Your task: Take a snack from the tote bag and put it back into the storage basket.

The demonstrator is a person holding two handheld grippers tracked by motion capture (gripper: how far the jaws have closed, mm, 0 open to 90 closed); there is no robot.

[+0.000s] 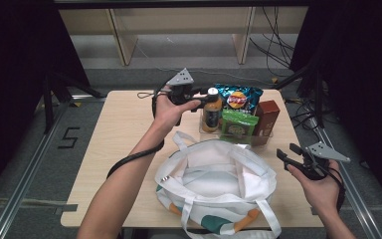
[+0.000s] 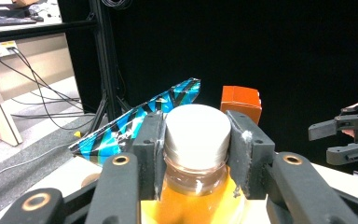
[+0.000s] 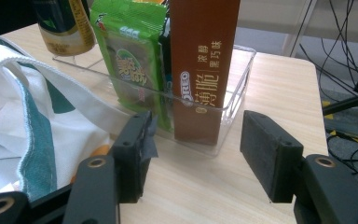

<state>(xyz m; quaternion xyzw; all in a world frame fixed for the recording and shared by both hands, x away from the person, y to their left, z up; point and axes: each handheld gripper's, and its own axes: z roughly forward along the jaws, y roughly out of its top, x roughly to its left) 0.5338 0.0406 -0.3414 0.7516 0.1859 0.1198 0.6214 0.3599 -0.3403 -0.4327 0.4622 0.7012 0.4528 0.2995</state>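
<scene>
Gripping the clear plastic bottle of orange-yellow drink with a white cap [image 2: 196, 140] right at the cap is what the left tongs [image 2: 196, 135] are up to, both pads pressed flat against the sides of the lid. Makes sense to me: the cap is the narrowest, stiffest part and the only bit sticking up free, so it's the easy place to grab for a straight lift. The bottle stands upright at the left end of the clear plastic bin [image 3: 235, 93] near the far edge of the pale wooden counter [image 1: 124, 129].

Packed next to it in the same bin are a blue foil chip bag [image 1: 238, 97] at the back, a green snack packet [image 1: 238, 125] in front and a tall brown Oreo box [image 3: 204, 65] at the right end, all standing on end. That's probably why going in from above works, no room to come at the sides.

Just in front of the bin sits a white canvas tote bag with green and orange print [image 1: 219, 184], mouth spread wide, which looks like the place the groceries go.

The right tongs [image 1: 292, 158] hang off the right side of the bag, jaws apart with nothing between them, pointing at the bin. My guess is they're waiting to steady the bag or take the next item.
</scene>
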